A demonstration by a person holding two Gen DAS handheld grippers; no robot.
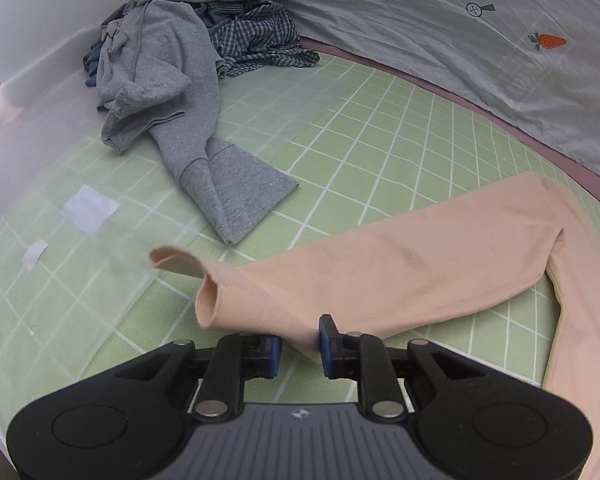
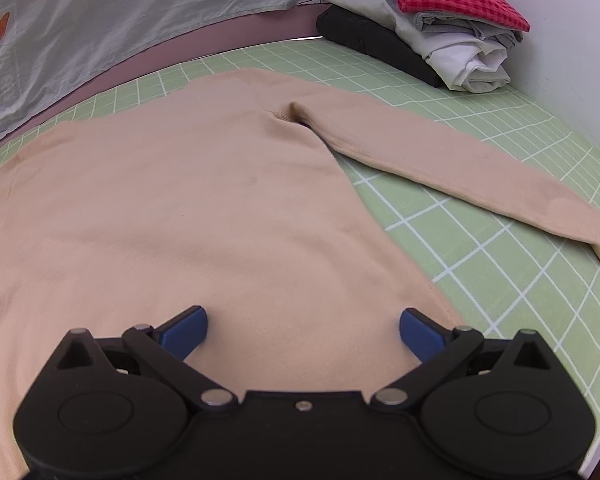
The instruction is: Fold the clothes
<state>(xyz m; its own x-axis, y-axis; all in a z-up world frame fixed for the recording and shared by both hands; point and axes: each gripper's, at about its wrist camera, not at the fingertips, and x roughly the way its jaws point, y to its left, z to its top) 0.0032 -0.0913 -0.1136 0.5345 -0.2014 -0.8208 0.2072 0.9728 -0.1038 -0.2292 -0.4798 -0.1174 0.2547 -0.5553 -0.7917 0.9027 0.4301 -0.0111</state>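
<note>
A peach long-sleeved top (image 2: pixel 188 200) lies flat on the green grid mat (image 2: pixel 500 264), one sleeve (image 2: pixel 480 176) stretched out to the right. In the left wrist view its other sleeve (image 1: pixel 380 280) runs across the mat. My left gripper (image 1: pixel 300 348) is shut on that sleeve's lower edge near the cuff (image 1: pixel 204 300), with the jaws narrow and the cloth bunched between the blue pads. The cuff end curls up, blurred. My right gripper (image 2: pixel 304 332) stands wide open over the top's body near its hem, nothing pinched between its fingers.
A heap of unfolded clothes lies at the mat's far left: a grey garment (image 1: pixel 168 92) and a checked shirt (image 1: pixel 260 40). A folded stack (image 2: pixel 432 20) topped with red check sits at the far right. A white sheet (image 1: pixel 460 40) with a carrot print borders the back.
</note>
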